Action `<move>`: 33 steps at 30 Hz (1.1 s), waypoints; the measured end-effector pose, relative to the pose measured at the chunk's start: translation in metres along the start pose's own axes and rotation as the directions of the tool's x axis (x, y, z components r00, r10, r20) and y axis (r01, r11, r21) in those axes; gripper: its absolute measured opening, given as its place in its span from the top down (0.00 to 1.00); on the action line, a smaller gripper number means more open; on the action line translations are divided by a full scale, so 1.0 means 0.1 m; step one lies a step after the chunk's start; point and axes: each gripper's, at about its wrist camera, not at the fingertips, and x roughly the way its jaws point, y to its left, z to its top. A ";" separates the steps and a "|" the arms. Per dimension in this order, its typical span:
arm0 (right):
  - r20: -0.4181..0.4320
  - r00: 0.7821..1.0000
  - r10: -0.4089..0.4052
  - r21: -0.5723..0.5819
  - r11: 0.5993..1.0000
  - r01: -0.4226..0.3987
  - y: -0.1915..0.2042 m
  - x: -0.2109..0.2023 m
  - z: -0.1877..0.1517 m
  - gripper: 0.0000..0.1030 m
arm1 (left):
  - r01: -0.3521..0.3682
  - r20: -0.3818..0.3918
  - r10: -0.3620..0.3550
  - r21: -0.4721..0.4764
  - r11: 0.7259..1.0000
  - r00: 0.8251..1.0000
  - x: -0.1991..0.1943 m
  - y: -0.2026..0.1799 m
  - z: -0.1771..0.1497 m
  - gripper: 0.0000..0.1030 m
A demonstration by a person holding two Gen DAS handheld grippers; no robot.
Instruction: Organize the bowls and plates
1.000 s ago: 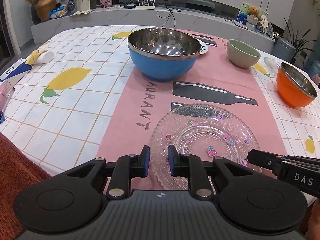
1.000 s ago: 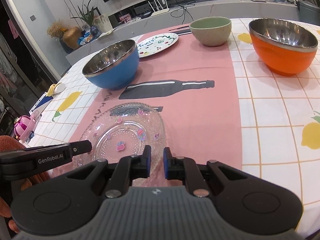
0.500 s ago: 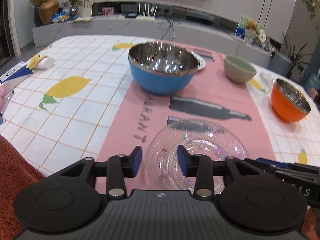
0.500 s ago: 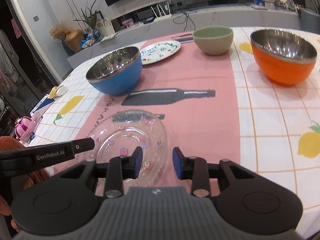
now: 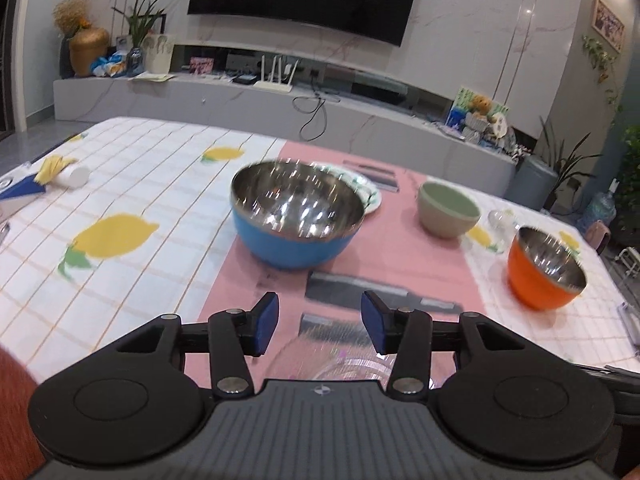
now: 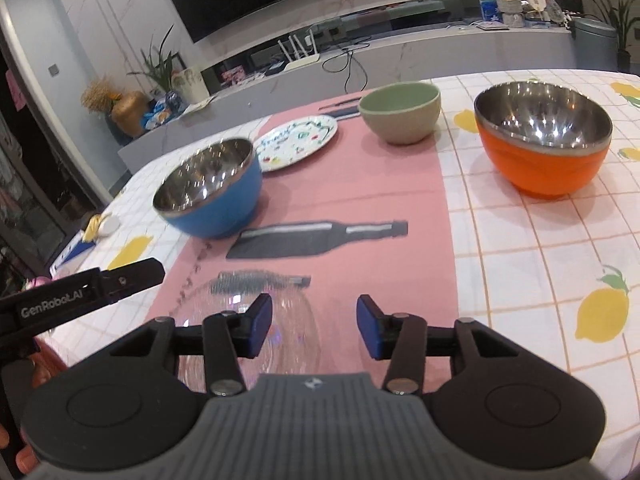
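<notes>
Tongs (image 5: 320, 326) of the left hand, nearly shut a second ago, are opening over the glass plate (image 5: 340, 364), gripping nothing; blue bowl (image 5: 298, 220), beige bowl (image 5: 448, 210) and orange bowl (image 5: 546, 268) sit empty on the bench (image 5: 160, 200). Right view: right tongs (image 6: 314, 326) likewise opening, plate (image 6: 296, 320) beneath, released; printed plate (image 6: 298, 142) behind the blue bowl (image 6: 210, 188).

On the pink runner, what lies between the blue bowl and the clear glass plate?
In the right wrist view, only the printed dark bottle on the pink runner lies between the blue bowl and the clear glass plate; no object sits there.
</notes>
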 end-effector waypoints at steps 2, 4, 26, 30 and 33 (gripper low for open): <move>0.006 1.000 0.000 0.010 1.000 0.000 0.01 0.01 0.09 0.55 | 0.022 0.003 -0.022 -0.007 1.000 1.000 0.02 0.01 0.12 0.48; 0.017 1.000 0.003 0.016 1.000 -0.003 0.01 0.03 0.19 0.55 | 0.034 0.002 -0.034 0.007 0.999 0.999 0.05 0.00 0.23 0.48; -0.025 1.000 0.000 0.182 0.983 0.005 -0.08 1.17 1.31 0.58 | 0.187 -0.259 -0.122 0.246 0.951 0.958 1.60 0.25 1.75 0.56; -0.053 0.998 -0.029 0.228 0.973 0.041 -0.11 1.47 1.43 0.61 | 0.176 -0.351 -0.084 0.239 0.955 0.933 2.17 0.37 1.85 0.64; -0.057 0.998 -0.036 0.249 0.967 0.049 -0.12 1.63 1.48 0.61 | 0.192 -0.395 -0.084 0.241 0.951 0.915 2.48 0.46 1.83 0.64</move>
